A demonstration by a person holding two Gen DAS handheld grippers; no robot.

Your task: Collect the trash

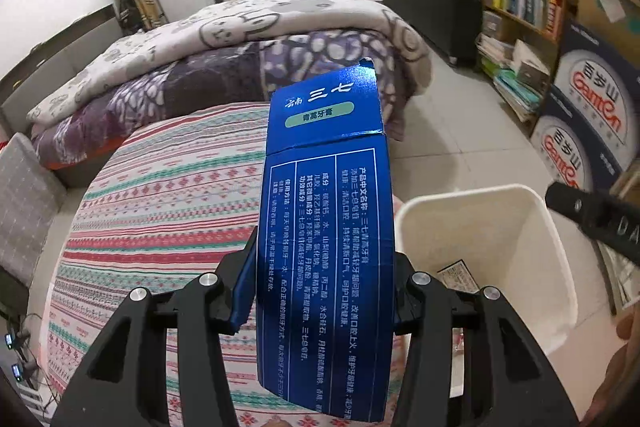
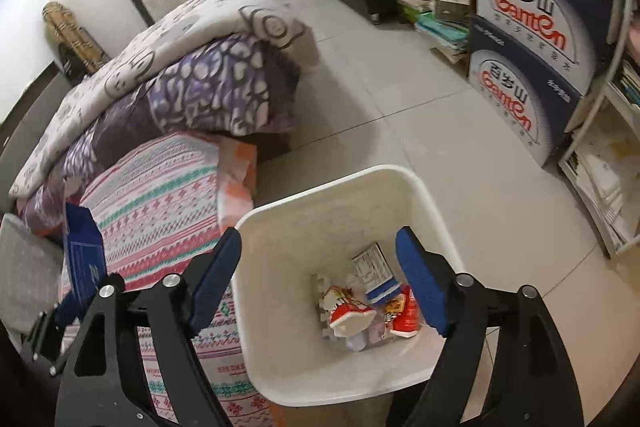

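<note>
Bedroom, striped bed [image 1: 160,227] lower left, white bin [image 2: 420,195] on tile beside it. Your left gripper [image 1: 324,291] clamped on blue box [image 1: 324,227], bin just right of it. Right gripper [image 2: 320,279] wide open, empty, over bin trash [image 2: 368,307]. Swing box over rim before letting go, I reckon.

Glossy blue cardboard box [image 1: 324,227]; matt white plastic bin [image 2: 416,195]; patterned cloth bedspread [image 1: 160,211].

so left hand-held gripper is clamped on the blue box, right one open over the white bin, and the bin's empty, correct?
Not empty. The right wrist view shows wrappers and a small carton lying in the white bin. The rest holds: left hand-held gripper clamps the blue box, right hand-held gripper is open above the bin.
</note>
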